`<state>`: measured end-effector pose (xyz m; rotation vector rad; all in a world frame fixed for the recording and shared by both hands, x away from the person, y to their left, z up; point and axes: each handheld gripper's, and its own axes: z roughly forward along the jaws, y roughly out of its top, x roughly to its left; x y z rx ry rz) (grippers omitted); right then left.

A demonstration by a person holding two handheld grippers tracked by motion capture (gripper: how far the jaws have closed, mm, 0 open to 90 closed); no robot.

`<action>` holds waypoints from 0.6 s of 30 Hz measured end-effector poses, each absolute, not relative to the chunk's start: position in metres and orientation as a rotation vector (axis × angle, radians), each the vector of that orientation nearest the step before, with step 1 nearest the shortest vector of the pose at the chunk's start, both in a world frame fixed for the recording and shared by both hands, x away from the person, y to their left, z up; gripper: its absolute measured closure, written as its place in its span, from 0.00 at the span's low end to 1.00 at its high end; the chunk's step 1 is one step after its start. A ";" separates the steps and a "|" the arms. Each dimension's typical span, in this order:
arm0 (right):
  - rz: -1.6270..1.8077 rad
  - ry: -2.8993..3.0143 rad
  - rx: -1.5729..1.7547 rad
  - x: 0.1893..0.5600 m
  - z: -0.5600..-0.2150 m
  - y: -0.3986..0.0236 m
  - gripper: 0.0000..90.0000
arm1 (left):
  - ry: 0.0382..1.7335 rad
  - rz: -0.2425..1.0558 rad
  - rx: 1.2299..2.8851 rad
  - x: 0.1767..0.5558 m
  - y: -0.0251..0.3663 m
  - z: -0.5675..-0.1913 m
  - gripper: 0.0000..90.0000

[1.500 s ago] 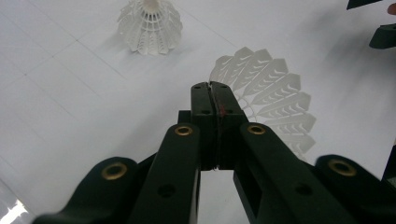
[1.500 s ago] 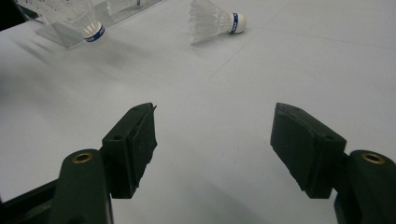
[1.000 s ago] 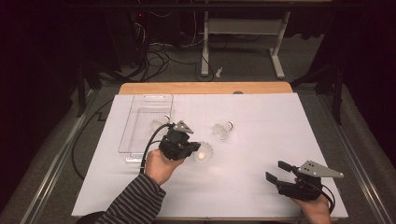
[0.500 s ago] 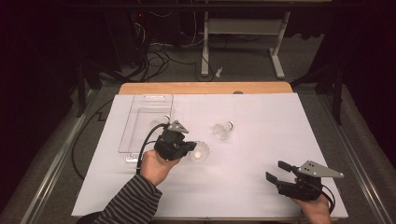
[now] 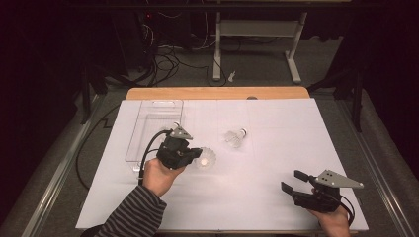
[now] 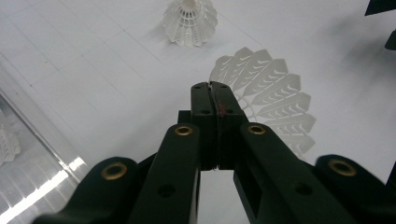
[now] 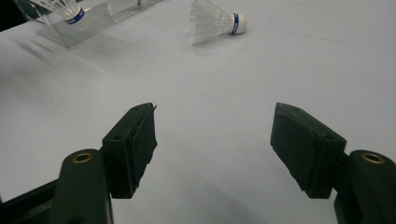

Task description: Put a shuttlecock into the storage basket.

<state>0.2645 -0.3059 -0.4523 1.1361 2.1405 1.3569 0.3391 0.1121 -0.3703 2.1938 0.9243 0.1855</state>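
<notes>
High view: left tool [image 5: 197, 157] clamping shuttlecock [image 5: 206, 159]

The left gripper [image 6: 215, 91] looks like matt black plastic, with little brass-coloured metal rivets along the arms, and it's pinching the shuttlecock [image 6: 271, 105], whose white skirt is thin moulded plastic lattice, slightly see-through. The second shuttlecock [image 7: 215, 23] beyond it has a feathery matt white skirt, a blue band and a smooth white cap. The tray [image 5: 153, 126] beside the left gripper is clear glossy plastic that catches glare. The table [image 5: 276, 143] is covered in smooth matt white paper; bare wood shows at its far edge. The sleeve [image 5: 136, 215] is striped knit cloth.
</notes>
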 end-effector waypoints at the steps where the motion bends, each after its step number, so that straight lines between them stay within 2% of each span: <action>1: 1.357 2.141 1.136 0.264 -0.452 -0.306 0.35 | 0.924 0.187 2.193 0.339 0.113 -0.370 0.99; 18: 1.358 2.141 1.136 0.265 -0.452 -0.306 0.35 | 0.963 0.203 2.153 0.338 0.128 -0.361 0.99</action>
